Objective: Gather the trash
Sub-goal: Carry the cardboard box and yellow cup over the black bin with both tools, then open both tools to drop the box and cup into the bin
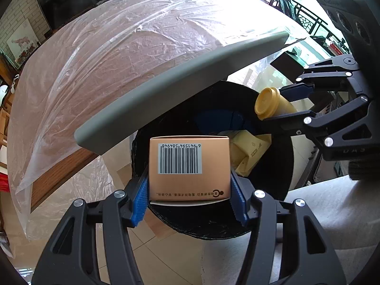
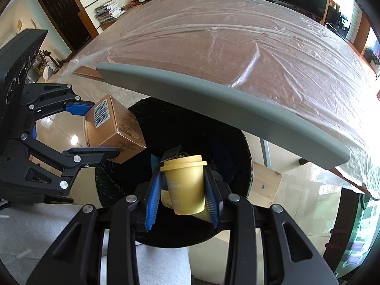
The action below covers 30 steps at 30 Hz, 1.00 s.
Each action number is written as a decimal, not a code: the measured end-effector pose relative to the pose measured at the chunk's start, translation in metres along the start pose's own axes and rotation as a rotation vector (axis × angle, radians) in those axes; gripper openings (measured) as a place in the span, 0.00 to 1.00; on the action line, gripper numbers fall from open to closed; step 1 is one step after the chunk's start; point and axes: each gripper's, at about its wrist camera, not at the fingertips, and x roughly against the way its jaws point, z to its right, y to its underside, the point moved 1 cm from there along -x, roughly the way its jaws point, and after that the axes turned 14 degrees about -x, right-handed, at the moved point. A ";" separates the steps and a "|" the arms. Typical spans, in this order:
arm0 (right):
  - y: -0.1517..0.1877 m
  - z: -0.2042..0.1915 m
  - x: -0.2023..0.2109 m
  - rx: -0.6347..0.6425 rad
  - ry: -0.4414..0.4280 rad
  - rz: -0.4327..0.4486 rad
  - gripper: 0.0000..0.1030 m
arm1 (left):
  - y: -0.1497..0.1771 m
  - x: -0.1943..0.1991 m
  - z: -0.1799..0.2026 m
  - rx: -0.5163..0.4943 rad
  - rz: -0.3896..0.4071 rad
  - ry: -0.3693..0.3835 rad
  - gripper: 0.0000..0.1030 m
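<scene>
My left gripper (image 1: 188, 182) is shut on a copper-coloured carton (image 1: 190, 166) with a barcode facing up, its blue pads (image 1: 140, 197) pressing both sides. Directly below it is the mouth of a black-lined trash bin (image 1: 213, 232). My right gripper (image 2: 182, 178) is shut on a yellow lidded paper cup (image 2: 185, 185), also over the bin (image 2: 111, 180). A crumpled yellow paper bag (image 1: 249, 152) lies inside the bin. Each view shows the other hand: the right gripper (image 1: 277, 105) with the cup (image 1: 268, 102), and the left gripper (image 2: 102, 130) with the carton (image 2: 118, 128).
A grey-edged table (image 2: 213, 99) under a clear plastic sheet (image 1: 118, 59) overhangs the far side of the bin. A person's light trouser leg (image 1: 320, 213) is close to the bin's near side. A pale wooden block (image 2: 266, 182) stands on the tiled floor beside it.
</scene>
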 end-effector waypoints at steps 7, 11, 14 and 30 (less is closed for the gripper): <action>-0.002 -0.002 -0.013 -0.004 0.035 0.006 0.33 | -0.003 -0.014 0.000 -0.006 -0.021 -0.016 0.57; -0.002 0.000 -0.017 -0.015 0.046 0.008 0.33 | -0.006 -0.021 0.002 -0.010 -0.030 -0.022 0.57; -0.003 -0.004 -0.023 -0.022 0.047 0.006 0.33 | -0.008 -0.026 0.005 -0.014 -0.036 -0.025 0.57; 0.007 0.000 -0.028 -0.078 0.050 0.008 0.75 | -0.011 -0.039 0.011 0.012 -0.046 -0.024 0.91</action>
